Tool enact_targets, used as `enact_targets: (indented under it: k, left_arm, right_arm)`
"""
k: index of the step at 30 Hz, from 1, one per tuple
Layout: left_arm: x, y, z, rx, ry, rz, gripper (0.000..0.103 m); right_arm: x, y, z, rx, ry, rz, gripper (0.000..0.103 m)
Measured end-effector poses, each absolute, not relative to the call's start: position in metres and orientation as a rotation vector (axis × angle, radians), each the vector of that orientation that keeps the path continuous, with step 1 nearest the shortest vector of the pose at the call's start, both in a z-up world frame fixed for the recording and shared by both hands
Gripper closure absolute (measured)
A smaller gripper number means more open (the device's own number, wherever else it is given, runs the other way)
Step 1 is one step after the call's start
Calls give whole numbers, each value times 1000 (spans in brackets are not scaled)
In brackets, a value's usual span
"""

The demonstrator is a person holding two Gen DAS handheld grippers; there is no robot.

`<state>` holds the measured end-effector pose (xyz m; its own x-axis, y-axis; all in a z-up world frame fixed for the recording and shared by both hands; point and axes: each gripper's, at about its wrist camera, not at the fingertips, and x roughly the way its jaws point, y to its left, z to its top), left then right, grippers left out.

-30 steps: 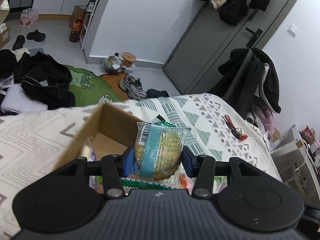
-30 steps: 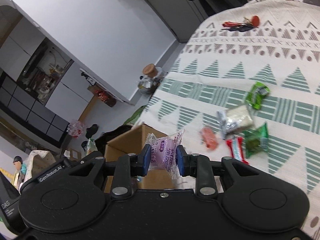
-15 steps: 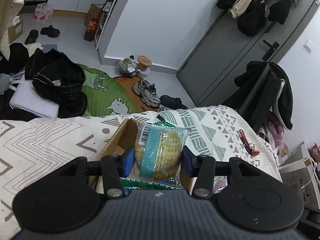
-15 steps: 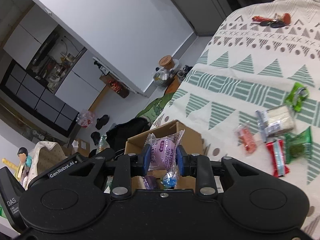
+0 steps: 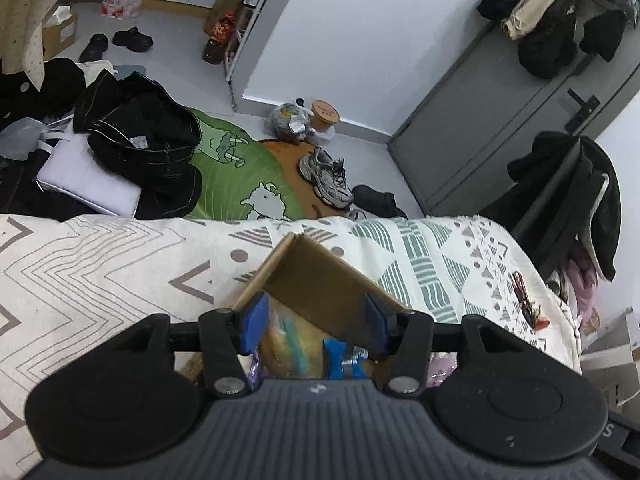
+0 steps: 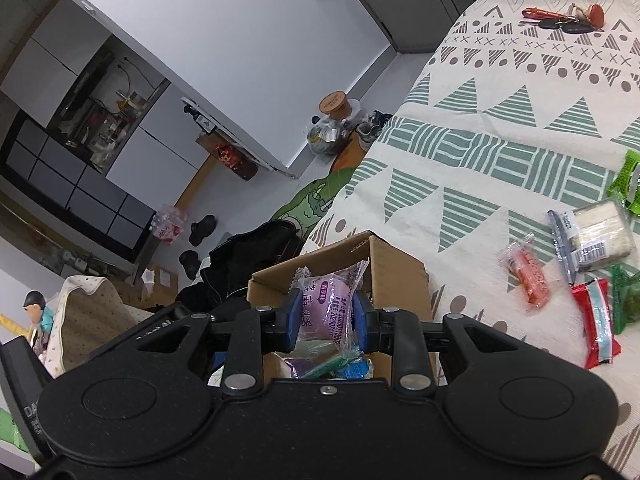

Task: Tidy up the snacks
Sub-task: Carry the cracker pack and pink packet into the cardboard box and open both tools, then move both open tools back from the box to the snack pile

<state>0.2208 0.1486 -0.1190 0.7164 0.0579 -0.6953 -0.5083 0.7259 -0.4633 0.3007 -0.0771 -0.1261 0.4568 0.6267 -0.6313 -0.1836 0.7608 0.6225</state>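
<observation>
Nearest to us, our left gripper (image 5: 314, 322) hangs over the open box (image 5: 320, 280) with its blue pads spread wide and nothing between them; below the gap a yellowish cake (image 5: 290, 346) in clear wrap lies inside the box, beside a small blue packet (image 5: 334, 356). Our right gripper (image 6: 326, 316) has its pads closed narrow on a purple packet (image 6: 326, 300), which stands upright between them just above the box (image 6: 396, 276), where more purple, green and blue wrappers show at the bottom. The box sits on the patterned blanket (image 6: 480, 152), near the edge of the bed. Further along the blanket, to the right in the right wrist view, loose snacks lie close together: an orange packet (image 6: 526, 276), a red-and-teal wrapper (image 6: 596, 322), a dark green packet (image 6: 628, 300) touching it, a pale cake (image 6: 598, 234) in clear wrap, and a bright green packet (image 6: 628, 182) at the frame edge. Well beyond them a bunch of keys (image 6: 564, 20) rests on the blanket. Past the bed, on the floor, we see a green rug (image 5: 236, 172), a grey sneaker (image 5: 326, 176) and dark clothes (image 5: 140, 136).
</observation>
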Motion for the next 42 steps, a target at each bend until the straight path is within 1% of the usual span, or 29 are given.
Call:
enact_targets:
  k: [6,8,9,11,13,15,20,22,24,29,31,33,35,42]
  left_arm:
    - [218,150,-117,-697,713,352,51]
    - [218,149,-116,-693,714,354,50]
    - [217,150,-115,-690,715,355,48]
    - [217,149,-114,-682,715,358,42]
    - [216,146,-114,-670,720,364,33]
    - [215,143,-113,-665,724,373,29]
    - [214,131,-110,-635,738,359,25]
    - [214,123,-109,-618,752,344,21]
    - [213,116,-108,-604,761,330,20]
    - [209,96,-103,-579,769,295,19]
    - [206,88,-101,-579,773,280,19]
    - [203,77,-100,-575,776,266,18]
    - [198,64,-99,-558,784,247,15]
    - [186,32,-104,-510,831,235,15]
  right_arm:
    - [305,-67,-127,519,973,531,76]
    - [308,-63,-127,528,976,544,71]
    - [309,-61,-128,526,980,547,71]
    - [308,-61,-126,518,975,542,68]
    - [305,-64,-123,513,966,535,66]
    - [303,-71,-122,511,965,524,66]
    - [295,-94,-119,487,960,473,66]
    - [291,-106,-118,493,955,454,66]
    - [288,-118,-116,494,949,434,64]
    - [277,-149,-111,484,933,379,56]
    - [274,-161,-110,479,928,360,54]
    - [270,-172,-108,472,921,343,51]
    - [265,-183,-106,465,913,331,49]
    - [252,-214,-105,452,900,294,42]
